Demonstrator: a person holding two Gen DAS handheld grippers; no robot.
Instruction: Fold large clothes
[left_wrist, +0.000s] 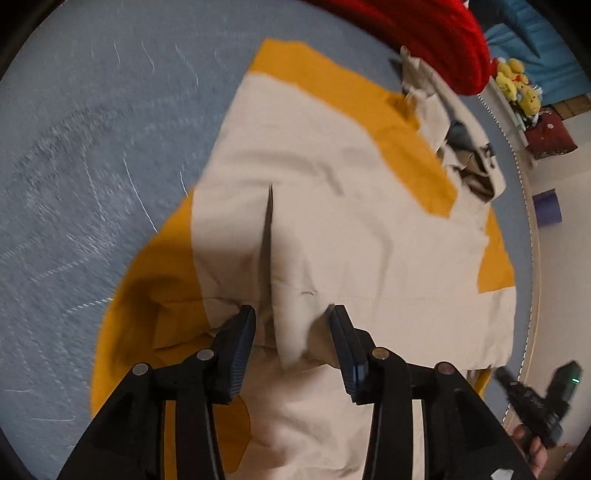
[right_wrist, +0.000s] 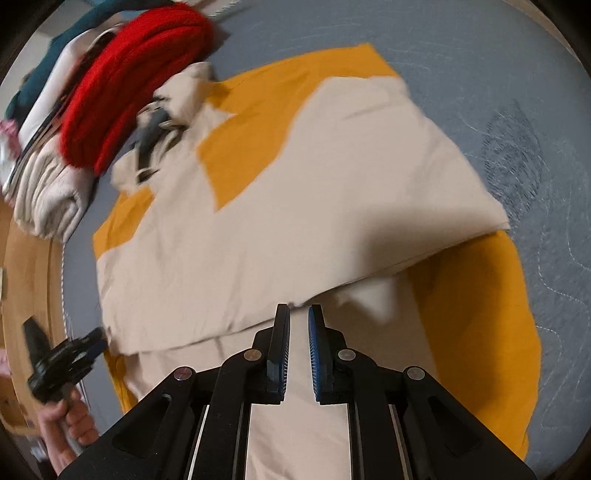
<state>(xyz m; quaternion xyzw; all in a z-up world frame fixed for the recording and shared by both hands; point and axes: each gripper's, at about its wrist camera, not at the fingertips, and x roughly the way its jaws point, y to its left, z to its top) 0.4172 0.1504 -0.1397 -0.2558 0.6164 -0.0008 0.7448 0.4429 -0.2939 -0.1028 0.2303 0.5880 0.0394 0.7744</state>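
Observation:
A large cream and mustard-yellow garment (left_wrist: 332, 203) lies spread over a blue-grey quilted mattress (left_wrist: 92, 166). My left gripper (left_wrist: 291, 325) hangs over its near part, open. A loose ridge of cream cloth stands between the pads, which do not press on it. In the right wrist view the same garment (right_wrist: 295, 203) has a cream flap raised, with shadow under it. My right gripper (right_wrist: 299, 325) is nearly closed and pinches that flap's edge at its tips. Each gripper also shows small in the other's view, held by a hand: the left gripper (right_wrist: 94, 345) and the right gripper (left_wrist: 517, 387).
A pile of clothes with a red knit (right_wrist: 136, 74) on top sits at the far end of the mattress, above folded striped white textiles (right_wrist: 51, 192). Yellow plush toys (left_wrist: 515, 83) lie beyond the mattress edge. A wooden bed rim (right_wrist: 33, 280) runs along the side.

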